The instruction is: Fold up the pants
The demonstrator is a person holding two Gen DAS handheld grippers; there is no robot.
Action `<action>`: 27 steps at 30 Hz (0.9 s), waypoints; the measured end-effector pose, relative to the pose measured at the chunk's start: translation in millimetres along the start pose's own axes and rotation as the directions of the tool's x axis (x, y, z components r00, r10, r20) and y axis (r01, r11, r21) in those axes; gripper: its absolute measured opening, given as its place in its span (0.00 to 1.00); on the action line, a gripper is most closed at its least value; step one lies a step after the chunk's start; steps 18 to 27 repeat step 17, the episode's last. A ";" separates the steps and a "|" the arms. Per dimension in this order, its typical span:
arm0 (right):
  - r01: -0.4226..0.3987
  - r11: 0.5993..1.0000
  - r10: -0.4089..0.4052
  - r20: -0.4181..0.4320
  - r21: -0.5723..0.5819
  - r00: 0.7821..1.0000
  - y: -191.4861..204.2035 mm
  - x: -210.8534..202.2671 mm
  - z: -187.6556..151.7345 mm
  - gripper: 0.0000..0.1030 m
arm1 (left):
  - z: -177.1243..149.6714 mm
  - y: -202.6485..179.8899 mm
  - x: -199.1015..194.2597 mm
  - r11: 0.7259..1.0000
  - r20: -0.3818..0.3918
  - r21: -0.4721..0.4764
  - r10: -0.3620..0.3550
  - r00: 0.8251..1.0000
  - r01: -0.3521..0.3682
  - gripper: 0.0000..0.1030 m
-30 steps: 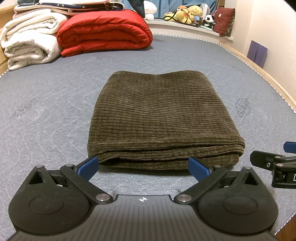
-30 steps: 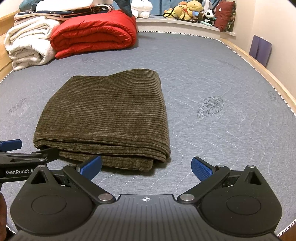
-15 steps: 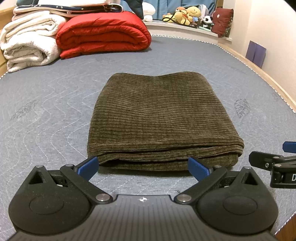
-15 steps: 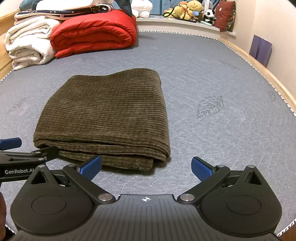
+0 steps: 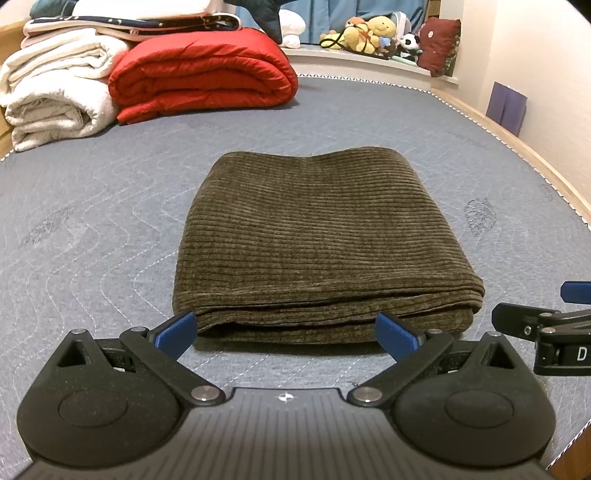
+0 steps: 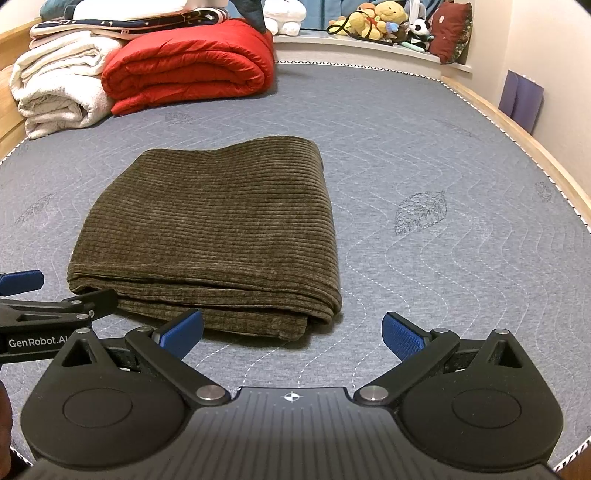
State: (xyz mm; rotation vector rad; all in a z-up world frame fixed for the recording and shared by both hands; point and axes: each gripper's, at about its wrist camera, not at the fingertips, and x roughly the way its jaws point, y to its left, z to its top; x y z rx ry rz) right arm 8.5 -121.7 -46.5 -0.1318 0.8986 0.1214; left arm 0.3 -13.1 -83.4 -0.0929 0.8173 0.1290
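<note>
Olive-brown corduroy pants (image 5: 317, 236) lie folded into a thick rectangle on the grey quilted mattress (image 5: 92, 221), layered edges toward me. My left gripper (image 5: 286, 332) is open just short of the near edge, blue pads wide apart, nothing between them. In the right wrist view the same pants (image 6: 214, 229) sit left of centre. My right gripper (image 6: 291, 334) is open and empty by the bundle's near right corner. Each gripper shows at the other view's side: the right gripper (image 5: 532, 317) and the left gripper (image 6: 55, 295).
A rolled red duvet (image 5: 199, 77) and folded white blankets (image 5: 55, 96) lie at the mattress's far left. Stuffed toys (image 5: 369, 33) and a dark red cushion (image 5: 439, 46) line the far ledge. A wooden bed edge (image 5: 535, 158) runs along the right by the wall.
Both grippers have stayed open and nearly still; the left wrist view shifted slightly. The folded pants have not moved.
</note>
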 end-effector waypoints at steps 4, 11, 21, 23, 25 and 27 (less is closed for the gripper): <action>0.001 1.000 -0.001 0.000 0.000 1.000 0.6 0.1 0.1 0.99 | 0.0 0.2 0.1 1.000 0.000 0.001 -0.002 1.000 0.002 1.00; 0.000 1.000 0.000 0.000 0.000 1.000 -0.2 0.1 -0.1 0.99 | -0.4 0.4 0.0 1.000 0.002 0.003 -0.004 1.000 0.004 1.00; 0.000 1.000 0.000 0.000 0.000 1.000 0.0 0.1 0.0 0.99 | 0.6 2.0 -0.2 1.000 0.007 0.007 -0.006 1.000 0.006 1.00; 0.000 1.000 0.000 0.000 0.000 1.000 0.0 0.1 0.0 0.99 | 0.6 2.0 -0.2 1.000 0.007 0.007 -0.006 1.000 0.006 1.00; 0.000 1.000 0.000 0.000 0.000 1.000 0.0 0.1 0.0 0.99 | 0.6 2.0 -0.2 1.000 0.007 0.007 -0.006 1.000 0.006 1.00; 0.000 1.000 0.000 0.000 0.000 1.000 0.0 0.1 0.0 0.99 | 0.6 2.0 -0.2 1.000 0.007 0.007 -0.006 1.000 0.006 1.00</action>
